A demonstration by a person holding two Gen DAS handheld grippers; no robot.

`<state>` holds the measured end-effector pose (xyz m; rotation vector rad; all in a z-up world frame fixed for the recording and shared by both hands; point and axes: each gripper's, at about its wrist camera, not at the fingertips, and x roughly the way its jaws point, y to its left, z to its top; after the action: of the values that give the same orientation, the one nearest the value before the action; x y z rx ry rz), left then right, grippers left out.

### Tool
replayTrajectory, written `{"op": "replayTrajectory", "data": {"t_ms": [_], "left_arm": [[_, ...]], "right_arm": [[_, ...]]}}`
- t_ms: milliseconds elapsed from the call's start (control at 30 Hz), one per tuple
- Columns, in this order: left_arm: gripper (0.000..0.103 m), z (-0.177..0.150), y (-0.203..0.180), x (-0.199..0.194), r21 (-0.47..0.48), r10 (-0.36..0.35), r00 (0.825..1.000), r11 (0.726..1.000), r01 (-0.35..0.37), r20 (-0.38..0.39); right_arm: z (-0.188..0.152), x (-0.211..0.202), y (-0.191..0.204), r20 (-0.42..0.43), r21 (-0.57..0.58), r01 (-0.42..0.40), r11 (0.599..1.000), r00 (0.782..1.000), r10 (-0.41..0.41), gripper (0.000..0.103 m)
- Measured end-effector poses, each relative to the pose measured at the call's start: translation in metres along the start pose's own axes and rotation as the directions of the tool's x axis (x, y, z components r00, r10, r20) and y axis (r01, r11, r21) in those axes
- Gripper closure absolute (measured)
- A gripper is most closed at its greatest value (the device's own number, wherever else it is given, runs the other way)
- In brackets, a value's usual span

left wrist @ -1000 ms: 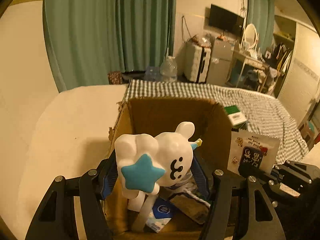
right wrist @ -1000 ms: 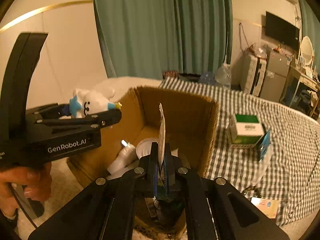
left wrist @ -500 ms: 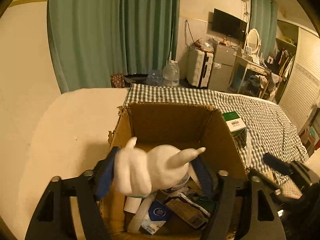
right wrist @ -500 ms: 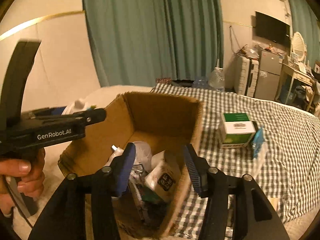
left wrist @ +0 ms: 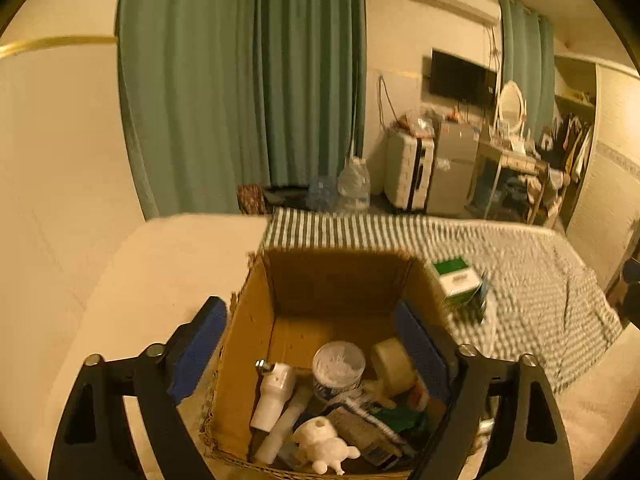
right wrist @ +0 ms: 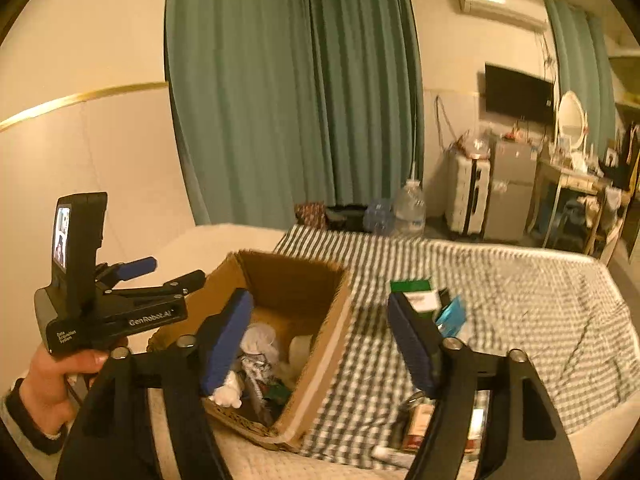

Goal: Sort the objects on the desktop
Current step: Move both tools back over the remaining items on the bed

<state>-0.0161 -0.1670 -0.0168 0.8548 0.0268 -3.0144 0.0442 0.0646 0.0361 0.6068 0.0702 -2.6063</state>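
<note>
Your left gripper [left wrist: 310,334] stands with jaws spread wide, empty, above the open brown cardboard box [left wrist: 256,344]. The white plush figure [left wrist: 324,446] lies inside the box at its near edge, among other items. Your right gripper [right wrist: 320,336] is likewise spread and empty, over the checked cloth [right wrist: 520,300] beside the box.

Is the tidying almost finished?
Partly. The white toy and other bits already lie in the cardboard box. Both the left tongs and right tongs are open, holding nothing. The green box and small items remain on the checked cloth.
</note>
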Motion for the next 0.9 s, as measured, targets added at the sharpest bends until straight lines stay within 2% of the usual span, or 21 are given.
{"op": "replayTrajectory", "data": {"t_ms": [67,200,333,467,667,900], "left_arm": [[0.004,0.007,-0.008,-0.018,-0.023,-0.010,0.999,1.000,0.011,0.041],[0.000,0.019,-0.030,-0.049,-0.045,-0.039,0.994,0.998,0.044,0.104],[0.000,0.027,-0.060,-0.069,-0.033,-0.063,0.989,0.997,0.068,0.132],[0.000,0.028,-0.088,-0.075,-0.012,-0.079,0.988,0.997,0.082,0.131],[0.000,0.022,-0.126,-0.063,0.005,-0.075,0.993,0.997,0.075,0.095],[0.000,0.001,-0.163,-0.032,0.040,-0.068,0.997,0.997,0.066,0.034]], "right_arm": [[0.004,-0.016,-0.009,0.018,-0.002,0.018,1.000,1.000,-0.018,0.026],[0.010,-0.044,-0.034,0.037,0.012,0.055,0.998,0.998,-0.055,0.017],[0.013,-0.071,-0.062,0.056,0.036,0.078,0.996,0.995,-0.080,0.000],[0.012,-0.087,-0.090,0.055,0.043,0.115,0.992,0.992,-0.117,0.000],[-0.002,-0.093,-0.124,0.022,0.027,0.169,0.985,0.985,-0.169,0.000],[-0.028,-0.079,-0.177,-0.026,0.110,0.183,0.977,0.983,-0.181,0.000]]}}
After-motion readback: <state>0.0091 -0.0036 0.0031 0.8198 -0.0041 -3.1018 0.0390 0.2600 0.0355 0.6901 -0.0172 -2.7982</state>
